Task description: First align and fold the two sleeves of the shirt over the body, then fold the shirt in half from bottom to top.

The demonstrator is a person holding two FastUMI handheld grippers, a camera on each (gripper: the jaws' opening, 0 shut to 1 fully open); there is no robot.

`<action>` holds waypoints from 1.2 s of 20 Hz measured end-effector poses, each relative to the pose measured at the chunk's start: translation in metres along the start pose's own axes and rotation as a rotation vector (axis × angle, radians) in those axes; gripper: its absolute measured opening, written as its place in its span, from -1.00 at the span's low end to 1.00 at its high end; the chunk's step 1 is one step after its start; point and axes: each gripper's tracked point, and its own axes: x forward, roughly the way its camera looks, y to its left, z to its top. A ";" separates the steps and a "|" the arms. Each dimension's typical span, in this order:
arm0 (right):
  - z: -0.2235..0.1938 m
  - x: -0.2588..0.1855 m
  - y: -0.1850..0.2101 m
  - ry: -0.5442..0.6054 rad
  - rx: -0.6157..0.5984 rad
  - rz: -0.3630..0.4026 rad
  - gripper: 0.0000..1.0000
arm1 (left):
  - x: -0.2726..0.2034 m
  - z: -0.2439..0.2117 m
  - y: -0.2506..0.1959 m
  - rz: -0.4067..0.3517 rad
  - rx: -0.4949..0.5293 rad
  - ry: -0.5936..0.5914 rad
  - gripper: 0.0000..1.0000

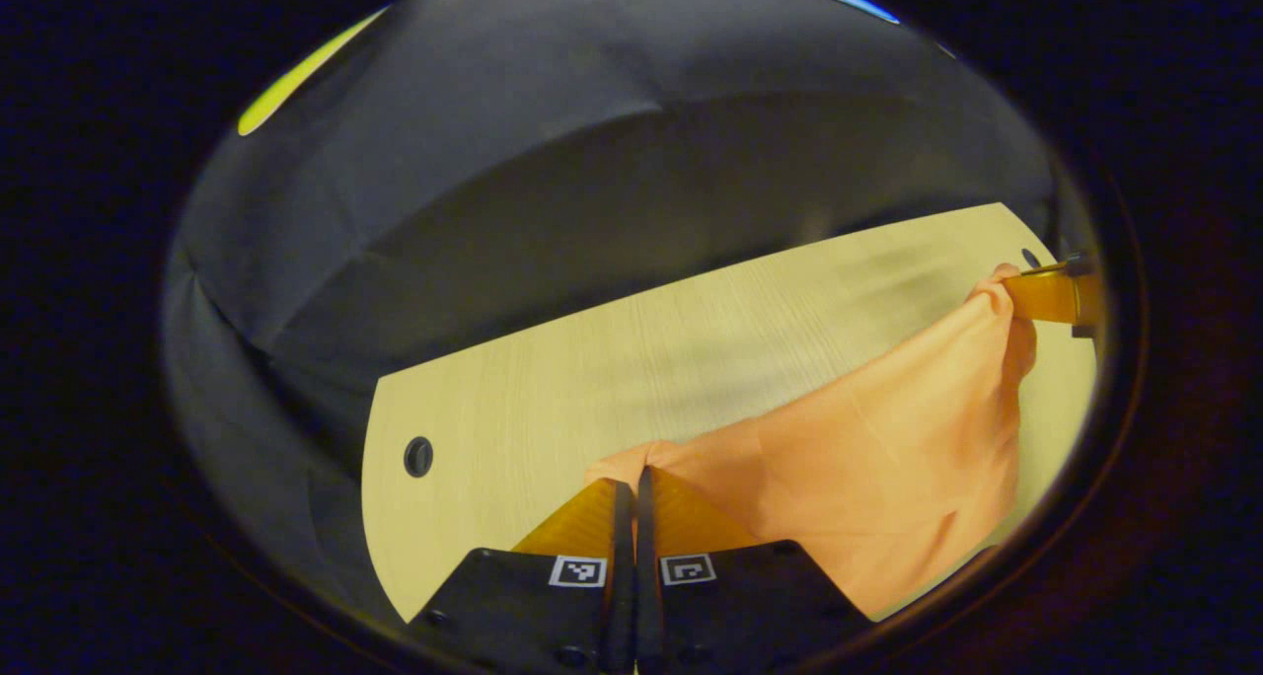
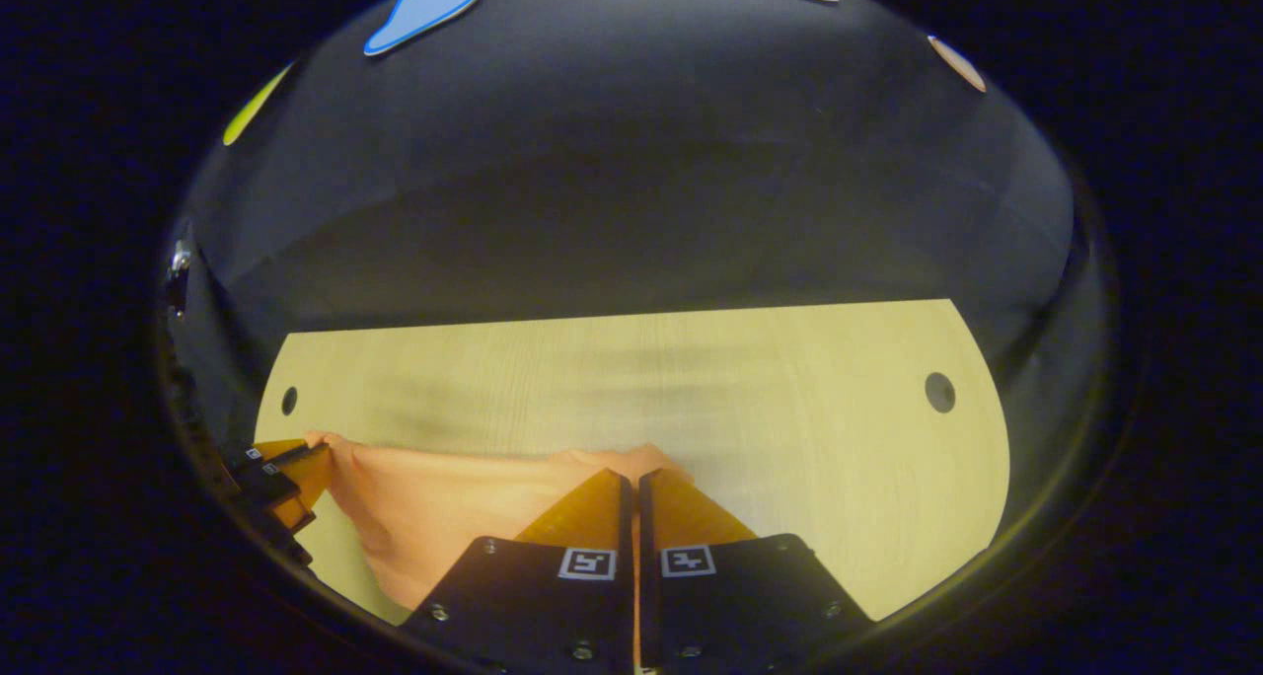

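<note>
Each claw point(image 1: 631, 478) point(image 2: 631, 483) pinches the unmarked orange shirt point(image 1: 888, 458).

You've got a pale wood-grain table point(image 1: 592, 379) with a rounded end, and a round dark hole point(image 1: 418, 456) near its left edge in the left gripper view. Right gripper view gives you the same tabletop point(image 2: 789, 399) with a hole near each end point(image 2: 939, 392) point(image 2: 289, 400). Black cloth wall point(image 2: 631, 191) hangs creased behind it.

My right gripper point(image 2: 631, 478) pinches the shirt point(image 2: 434, 517) near the table's point(image 2: 789, 409) front edge; the left gripper point(image 2: 281, 473) grips its far end.
</note>
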 end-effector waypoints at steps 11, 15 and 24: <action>0.001 -0.005 -0.009 -0.009 0.005 0.005 -0.29 | -0.009 -0.002 -0.007 -0.036 -0.107 0.012 -0.34; -0.009 -0.008 -0.014 -0.003 0.030 0.006 0.00 | -0.012 -0.014 -0.011 -0.056 -0.172 0.041 0.28; -0.028 -0.089 -0.014 -0.049 0.046 0.038 0.00 | -0.099 -0.015 -0.011 -0.119 -0.307 0.007 0.32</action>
